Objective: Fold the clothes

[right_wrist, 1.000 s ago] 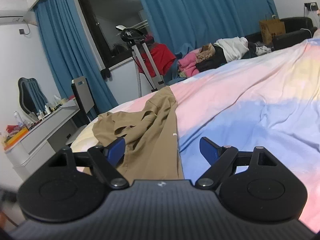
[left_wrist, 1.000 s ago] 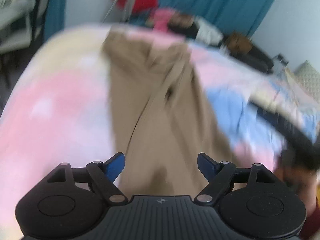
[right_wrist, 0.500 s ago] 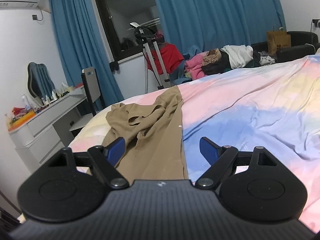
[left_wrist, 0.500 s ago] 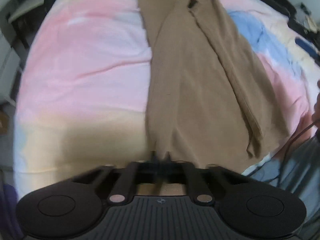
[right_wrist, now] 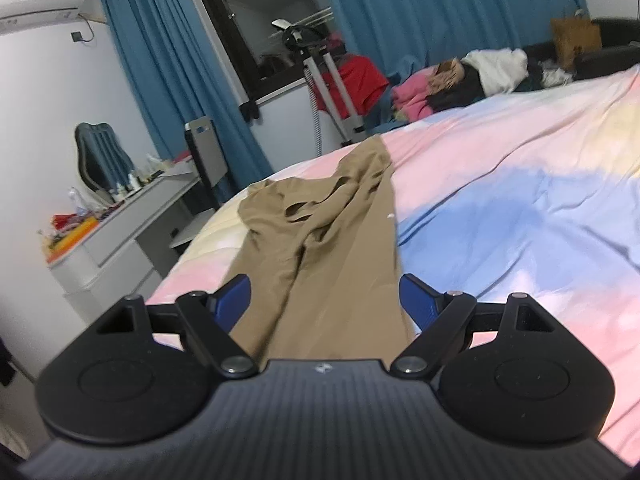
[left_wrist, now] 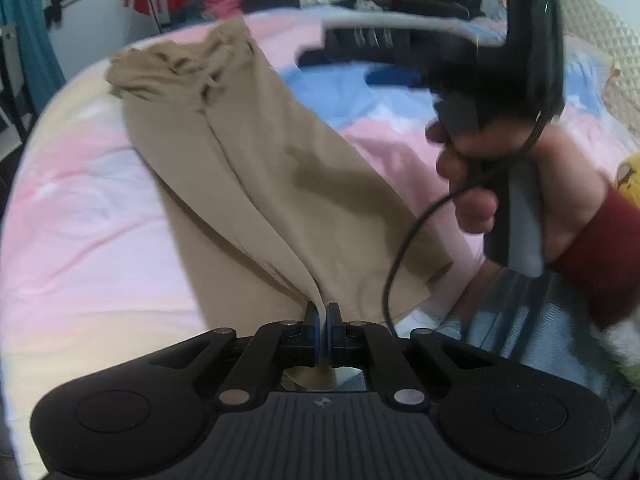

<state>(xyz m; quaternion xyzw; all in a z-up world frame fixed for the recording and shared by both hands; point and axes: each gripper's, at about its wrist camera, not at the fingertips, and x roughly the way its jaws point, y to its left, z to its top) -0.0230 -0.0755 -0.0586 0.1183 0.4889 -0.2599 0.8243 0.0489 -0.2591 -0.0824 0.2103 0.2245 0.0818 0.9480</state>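
Tan trousers (left_wrist: 256, 168) lie lengthwise on the pastel bed sheet (left_wrist: 88, 216), waistband bunched at the far end. My left gripper (left_wrist: 321, 322) is shut on the near hem of the trousers and lifts a ridge of cloth. In the right wrist view the same trousers (right_wrist: 320, 256) stretch away between the fingers of my right gripper (right_wrist: 324, 300), which is open and hovers above the near leg ends. The left wrist view also shows the right gripper's body, held in a person's hand (left_wrist: 516, 176) with a dark red sleeve, above the trousers' right edge.
The bed sheet (right_wrist: 520, 208) spreads wide to the right of the trousers. A grey desk (right_wrist: 120, 232) with clutter and a chair stand left of the bed. A clothes pile (right_wrist: 460, 80), a stand and blue curtains (right_wrist: 420, 12) lie beyond the far edge.
My left gripper went from open to shut on the trousers' near hem and now lifts it. The right gripper has moved closer over the trousers and stays open.
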